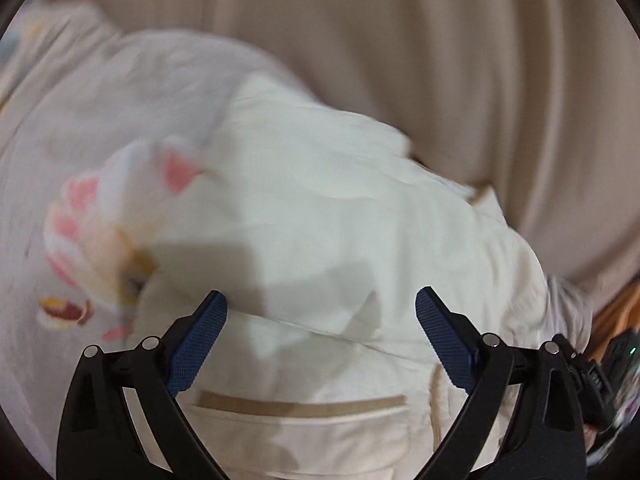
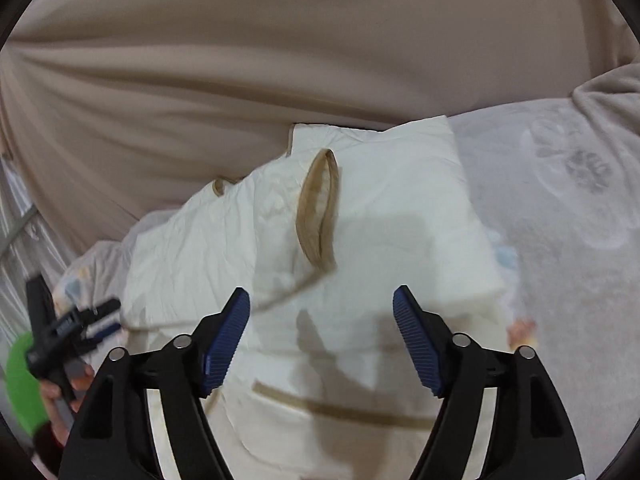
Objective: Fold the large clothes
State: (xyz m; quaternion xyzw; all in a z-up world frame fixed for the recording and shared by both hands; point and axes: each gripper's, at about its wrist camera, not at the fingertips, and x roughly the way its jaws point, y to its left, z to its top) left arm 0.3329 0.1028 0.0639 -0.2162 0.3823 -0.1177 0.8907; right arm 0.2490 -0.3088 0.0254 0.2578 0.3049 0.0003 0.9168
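Observation:
A cream-white garment point(image 1: 320, 208) with tan trim lies partly folded on a bed. Its pocket with a tan band point(image 1: 300, 404) is nearest me. In the right wrist view the same garment point(image 2: 380, 232) shows a tan-edged collar loop point(image 2: 320, 208) and the pocket band point(image 2: 344, 410). My left gripper point(image 1: 321, 308) is open and empty, just above the garment. My right gripper point(image 2: 321, 306) is open and empty above the garment too. The left gripper also shows at the left edge of the right wrist view point(image 2: 80, 324).
A pale blanket with pink and yellow cartoon prints point(image 1: 80, 208) covers the bed under the garment; it looks grey in the right wrist view point(image 2: 560, 220). A beige curtain point(image 2: 280, 60) hangs behind. The person's hand and a green sleeve point(image 2: 24, 384) are at the lower left.

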